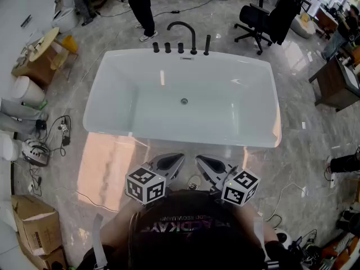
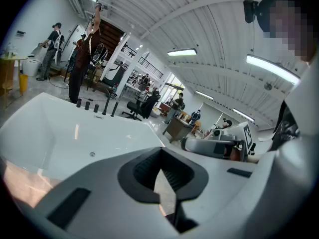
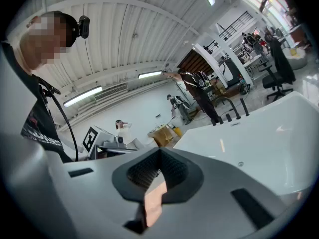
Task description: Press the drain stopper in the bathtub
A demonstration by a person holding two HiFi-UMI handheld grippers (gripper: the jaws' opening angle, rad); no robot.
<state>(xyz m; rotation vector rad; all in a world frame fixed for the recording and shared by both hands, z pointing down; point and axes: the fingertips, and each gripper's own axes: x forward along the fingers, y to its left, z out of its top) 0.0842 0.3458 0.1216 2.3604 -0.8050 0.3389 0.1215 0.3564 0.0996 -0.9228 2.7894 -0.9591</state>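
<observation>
1. Progress so far: none to speak of. Nothing pressed yet, judging by both claws hanging outside the bathtub (image 1: 115,97), on its near side, close to the person's chest.
2. Position of drain stopper (image 1: 184,100): small round disc in the middle of the tub's bottom, in line with the faucet (image 1: 185,30) on the far rim, well apart from either claw (raised or sunk, impossible to tell at this size).
3. State of left claw (image 1: 173,162): pinched tip to tip, nothing between the jaws; points up and across the near rim toward the tub.
4. State of right claw (image 1: 207,164): likewise closed and empty, just beside the left one and angled the same way.
5. Left to do, probably: pick one claw, reach over the near rim, lower it to the tub's bottom, set the closed tip on the stopper and push down. Whole task ahead, then.
</observation>
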